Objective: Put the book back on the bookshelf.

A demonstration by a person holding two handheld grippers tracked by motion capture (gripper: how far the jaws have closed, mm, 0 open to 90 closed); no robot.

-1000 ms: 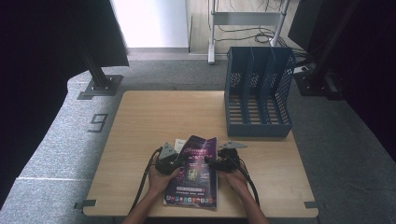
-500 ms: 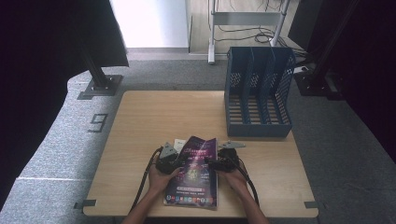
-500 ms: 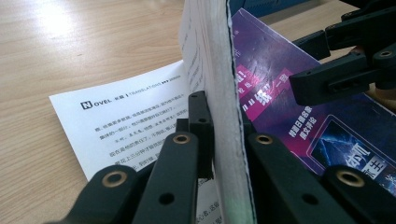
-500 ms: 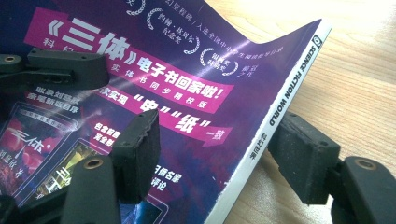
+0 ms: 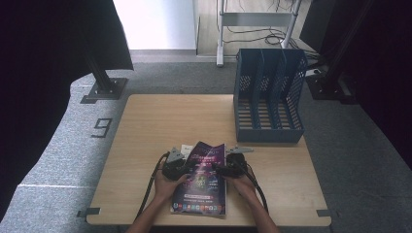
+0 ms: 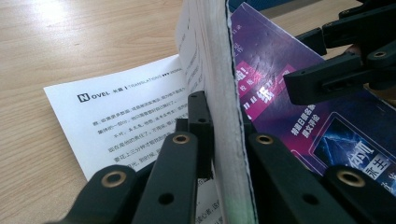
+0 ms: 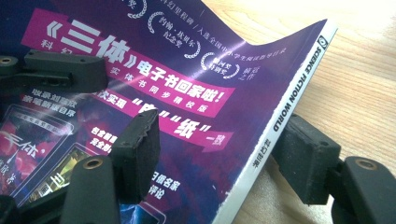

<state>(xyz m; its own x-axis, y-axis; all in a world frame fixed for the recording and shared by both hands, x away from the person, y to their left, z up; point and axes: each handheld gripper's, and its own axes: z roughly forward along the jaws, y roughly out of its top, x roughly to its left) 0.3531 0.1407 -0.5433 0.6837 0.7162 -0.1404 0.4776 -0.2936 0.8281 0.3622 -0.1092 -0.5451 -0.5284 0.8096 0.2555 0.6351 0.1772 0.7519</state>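
Two hand-held claws meet over a glossy magazine (image 5: 201,182) that lies near the front edge of a pale wood-grain worktop (image 5: 160,121). Its cover is slick purple and magenta with white lettering, and its white spine reads "Science Fiction World".

On the left gripper view, the left claw (image 5: 180,167) has its matte black jaws pressed on a raised sheaf of pages, the cut white page edges standing upright between them; a loose-looking white page of small black print lies flat on the wood beneath.

On the right gripper view, the right claw (image 7: 224,149) stands partly open astride the spine edge: one ridged rubbery pad rests on the shiny cover, the other sits just outside the spine, low against the wood. Whether it truly pinches the magazine, I cannot tell.

Near the far right corner stands a blue plastic file rack (image 5: 269,94) with slotted, mesh-like walls and upright dividers, well apart from the magazine.
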